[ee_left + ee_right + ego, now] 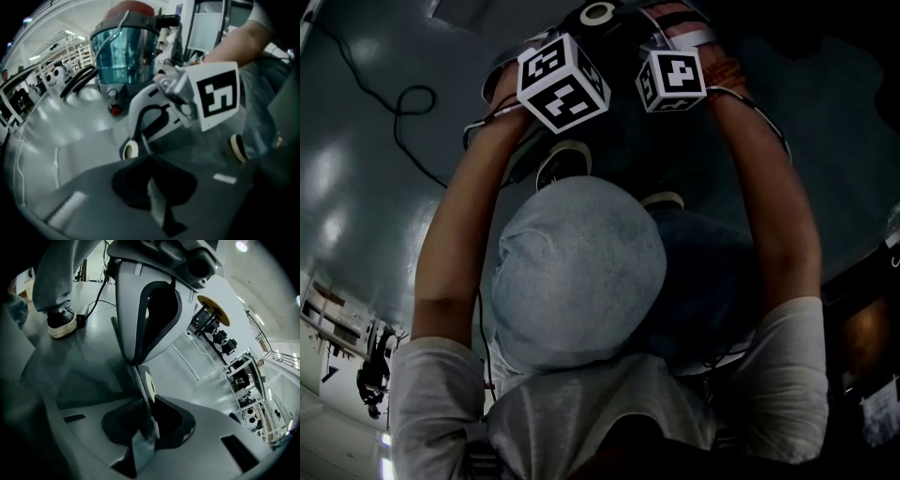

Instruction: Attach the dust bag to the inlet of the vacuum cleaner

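The vacuum cleaner, with a clear teal tank and a red lid, stands on the floor ahead in the left gripper view. The grey fabric dust bag hangs between both grippers, and its pale collar ring shows just beyond my right jaws. My right gripper is shut on the bag's fabric. My left gripper is shut on a thin pale edge of the bag. The two grippers meet tip to tip, their marker cubes side by side in the head view. The vacuum's inlet is not visible.
A black hose curls to the left of the vacuum. The person's shoes stand close behind the grippers. A black cable loops over the grey floor at the left. Shelves and desks line the far side of the room.
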`<control>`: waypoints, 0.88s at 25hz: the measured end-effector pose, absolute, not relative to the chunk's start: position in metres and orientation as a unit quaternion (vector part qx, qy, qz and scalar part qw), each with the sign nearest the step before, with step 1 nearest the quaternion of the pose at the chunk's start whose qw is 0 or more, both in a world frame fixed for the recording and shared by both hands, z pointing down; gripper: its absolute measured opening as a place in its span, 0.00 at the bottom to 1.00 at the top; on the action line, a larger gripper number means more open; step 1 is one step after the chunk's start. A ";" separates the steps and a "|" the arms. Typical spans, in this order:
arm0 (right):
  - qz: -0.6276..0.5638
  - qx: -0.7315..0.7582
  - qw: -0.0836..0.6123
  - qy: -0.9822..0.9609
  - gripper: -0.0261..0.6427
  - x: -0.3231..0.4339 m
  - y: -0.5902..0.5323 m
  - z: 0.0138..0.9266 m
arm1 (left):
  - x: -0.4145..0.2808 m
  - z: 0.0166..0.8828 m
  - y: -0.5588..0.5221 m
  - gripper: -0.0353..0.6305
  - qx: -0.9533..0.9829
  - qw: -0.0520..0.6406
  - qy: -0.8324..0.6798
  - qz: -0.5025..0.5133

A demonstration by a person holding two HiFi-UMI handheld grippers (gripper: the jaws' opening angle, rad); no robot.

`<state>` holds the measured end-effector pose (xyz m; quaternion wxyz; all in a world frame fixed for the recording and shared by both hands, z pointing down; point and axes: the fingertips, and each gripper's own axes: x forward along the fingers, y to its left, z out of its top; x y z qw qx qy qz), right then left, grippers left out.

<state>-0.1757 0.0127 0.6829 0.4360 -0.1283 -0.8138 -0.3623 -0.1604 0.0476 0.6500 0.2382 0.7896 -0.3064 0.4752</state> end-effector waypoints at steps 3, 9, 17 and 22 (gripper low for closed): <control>-0.340 -0.146 0.441 -0.818 0.11 -0.167 0.018 0.658 | -0.158 0.618 0.047 0.06 0.797 0.220 -0.278 0.490; -0.274 -0.123 0.463 -0.834 0.10 -0.146 0.005 0.594 | -0.145 0.555 0.029 0.06 0.799 0.167 -0.231 0.530; -0.211 -0.086 0.512 -0.828 0.10 -0.104 -0.017 0.535 | -0.111 0.493 0.005 0.11 0.801 0.118 -0.201 0.551; -0.172 -0.067 0.532 -0.826 0.10 -0.071 -0.017 0.513 | -0.086 0.470 0.004 0.22 0.802 0.096 -0.177 0.563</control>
